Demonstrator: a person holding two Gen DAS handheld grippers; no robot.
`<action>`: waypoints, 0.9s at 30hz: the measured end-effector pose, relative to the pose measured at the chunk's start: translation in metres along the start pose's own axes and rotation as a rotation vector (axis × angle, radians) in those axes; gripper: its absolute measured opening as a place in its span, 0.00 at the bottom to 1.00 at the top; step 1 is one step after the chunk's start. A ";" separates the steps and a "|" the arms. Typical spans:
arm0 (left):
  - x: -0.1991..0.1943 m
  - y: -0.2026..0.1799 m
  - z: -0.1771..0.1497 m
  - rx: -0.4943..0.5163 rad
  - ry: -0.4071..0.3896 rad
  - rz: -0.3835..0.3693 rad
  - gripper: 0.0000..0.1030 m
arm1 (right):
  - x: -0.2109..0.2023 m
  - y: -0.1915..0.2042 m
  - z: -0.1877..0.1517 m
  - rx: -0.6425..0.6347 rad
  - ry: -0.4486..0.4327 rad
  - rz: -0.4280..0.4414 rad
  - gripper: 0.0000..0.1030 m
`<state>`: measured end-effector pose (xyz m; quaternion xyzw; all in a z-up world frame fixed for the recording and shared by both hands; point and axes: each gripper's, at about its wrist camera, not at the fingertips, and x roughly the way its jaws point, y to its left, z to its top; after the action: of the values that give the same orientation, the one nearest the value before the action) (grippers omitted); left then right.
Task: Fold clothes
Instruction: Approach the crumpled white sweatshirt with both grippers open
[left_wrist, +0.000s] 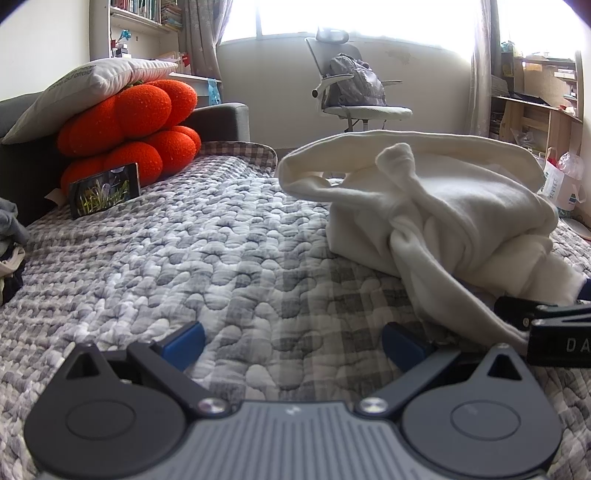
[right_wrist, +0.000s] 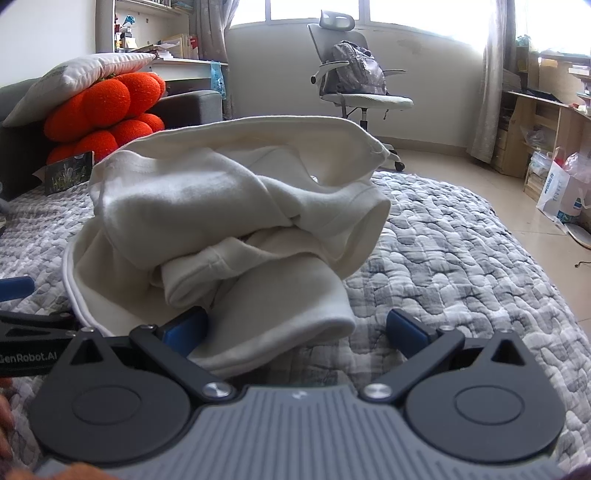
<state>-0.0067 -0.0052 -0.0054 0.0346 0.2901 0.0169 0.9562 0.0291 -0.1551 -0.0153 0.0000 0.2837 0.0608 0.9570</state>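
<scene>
One cream garment lies crumpled on the checked quilt, no clear long axis, one sleeve end reaching toward the right gripper. Both grippers stand apart, empty; left gripper over bare quilt. "GenRobot.AI" reads on the left tool. Open quilt lies to both sides.

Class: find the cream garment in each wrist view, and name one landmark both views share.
Left wrist view: cream garment crumpled at right, on the quilt.
Right wrist view: cream garment centre, just ahead of the open right claw.
Shared landmark: office chair by the window.
</scene>
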 end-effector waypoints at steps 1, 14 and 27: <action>0.000 0.000 0.000 0.001 -0.001 0.001 1.00 | 0.000 -0.001 0.000 0.003 0.000 0.003 1.00; -0.001 -0.001 -0.003 0.006 -0.009 0.004 1.00 | -0.001 0.000 -0.001 0.021 0.002 -0.003 1.00; -0.002 0.001 0.000 0.002 -0.004 -0.011 1.00 | -0.004 -0.001 0.005 0.093 0.003 -0.001 0.98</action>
<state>-0.0083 -0.0039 -0.0041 0.0341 0.2883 0.0114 0.9569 0.0284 -0.1562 -0.0089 0.0442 0.2875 0.0469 0.9556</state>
